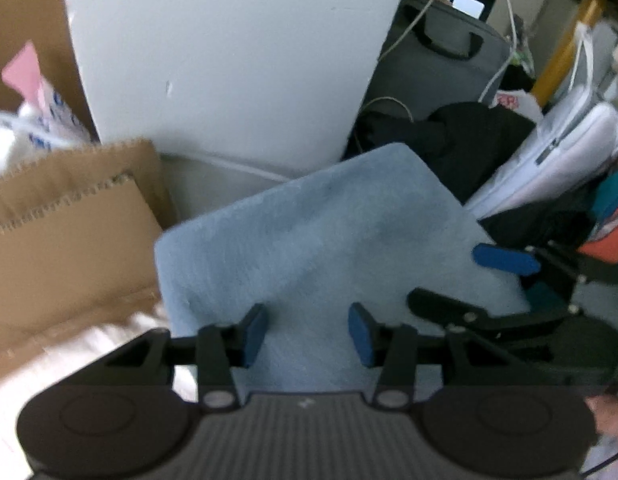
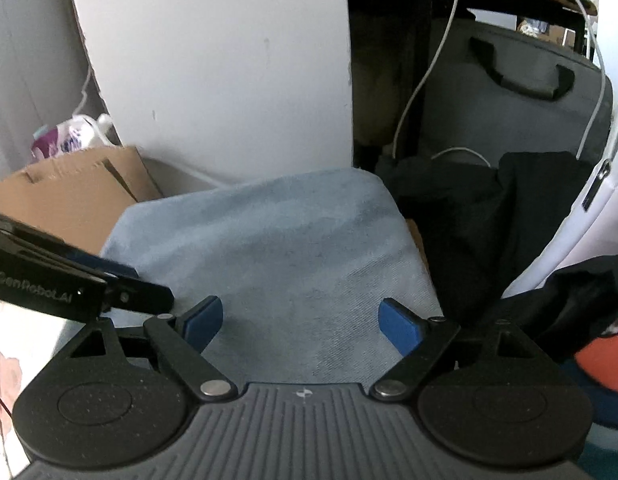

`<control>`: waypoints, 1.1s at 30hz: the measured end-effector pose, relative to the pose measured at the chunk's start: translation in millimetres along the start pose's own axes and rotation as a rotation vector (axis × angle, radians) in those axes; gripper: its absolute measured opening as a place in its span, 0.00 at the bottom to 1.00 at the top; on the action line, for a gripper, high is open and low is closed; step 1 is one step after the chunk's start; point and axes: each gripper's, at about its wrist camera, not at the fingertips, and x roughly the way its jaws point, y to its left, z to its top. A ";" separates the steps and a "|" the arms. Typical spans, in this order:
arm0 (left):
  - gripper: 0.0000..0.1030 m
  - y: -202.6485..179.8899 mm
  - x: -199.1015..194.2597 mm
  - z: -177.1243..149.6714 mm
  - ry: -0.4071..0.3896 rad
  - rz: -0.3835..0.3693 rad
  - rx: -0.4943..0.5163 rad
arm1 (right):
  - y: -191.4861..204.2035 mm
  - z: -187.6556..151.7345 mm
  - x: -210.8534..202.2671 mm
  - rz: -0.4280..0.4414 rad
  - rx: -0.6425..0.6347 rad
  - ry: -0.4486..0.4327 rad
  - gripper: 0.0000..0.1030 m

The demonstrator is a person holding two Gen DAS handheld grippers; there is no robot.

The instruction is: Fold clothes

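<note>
- Blue cloth (image 1: 309, 240) lies flat as a tidy rectangle w/ rounded corners, on a raised surface I can't identify; edges look doubled, so prob. already folded at least once, though layers can't be counted.
- L gripper (image 1: 307, 334) over near edge of cloth; jaws apart, nothing between pads; blur suggests it is in motion.
- R gripper (image 2: 301, 324) also over near edge, jaws wide apart, empty; in the left wrist view it sits just to the right of L, fingers over cloth's right part.
- Both tools close together, near touching in the right wrist view.
- Stage: fits either a finished fold just let go, or a pause ahead of another fold; can't settle which.
- Surroundings: cardboard box (image 1: 65, 224) at left; white panel (image 1: 229, 52) behind; black garment (image 2: 489, 216) and grey case (image 2: 517, 92) at right; white cable (image 2: 429, 60) hanging.
- Risks: cloth overhangs its support at far corners; a nudge from either jaw could slide it off toward box or black garment.
- Grippers crowded; a clash could drag the near edge and undo the layers.
- If pinched, pads may catch top layer only; fold then opens skewed.
- Soft nap; likely grips well but bunches.
</note>
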 end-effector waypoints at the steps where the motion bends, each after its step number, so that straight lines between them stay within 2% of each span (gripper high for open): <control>1: 0.50 -0.6 0.4 0.4 -0.006 0.018 0.013 | -0.7 0.2 2.8 -0.003 0.002 0.001 0.87; 5: 0.56 1.1 3.7 5.1 -0.013 0.040 0.036 | 0.0 8.9 10.6 -0.012 -0.002 -0.013 0.87; 11: 0.58 14.5 8.1 11.2 -0.027 0.026 0.034 | 2.3 29.5 32.1 -0.007 -0.025 -0.021 0.87; 15: 0.57 9.6 -0.6 5.5 -0.053 0.032 0.073 | 7.3 48.0 50.7 -0.004 -0.069 -0.006 0.88; 18: 0.49 4.5 -7.1 0.3 -0.057 0.030 0.082 | 10.0 55.8 61.6 -0.016 -0.075 0.013 0.90; 20: 0.29 0.7 -17.2 -4.8 -0.075 -0.001 0.093 | 9.7 59.5 63.6 -0.016 -0.062 0.017 0.90; 21: 0.26 -1.4 -22.4 -7.3 -0.083 -0.018 0.098 | 8.4 60.5 59.1 -0.013 -0.059 0.012 0.89; 24: 0.25 -10.4 -37.3 -15.1 -0.092 -0.077 0.123 | -0.5 60.2 31.3 0.001 -0.054 -0.047 0.88; 27: 0.25 -17.9 -43.7 -24.4 -0.081 -0.109 0.148 | -6.6 52.8 8.1 0.022 -0.049 -0.050 0.88; 30: 0.26 -20.7 -33.0 -35.1 -0.044 -0.085 0.175 | -1.4 36.6 -8.0 0.037 -0.088 -0.051 0.88; 33: 0.27 -16.2 -24.2 -45.3 -0.056 -0.069 0.157 | 1.6 21.1 -10.6 0.037 -0.099 -0.028 0.88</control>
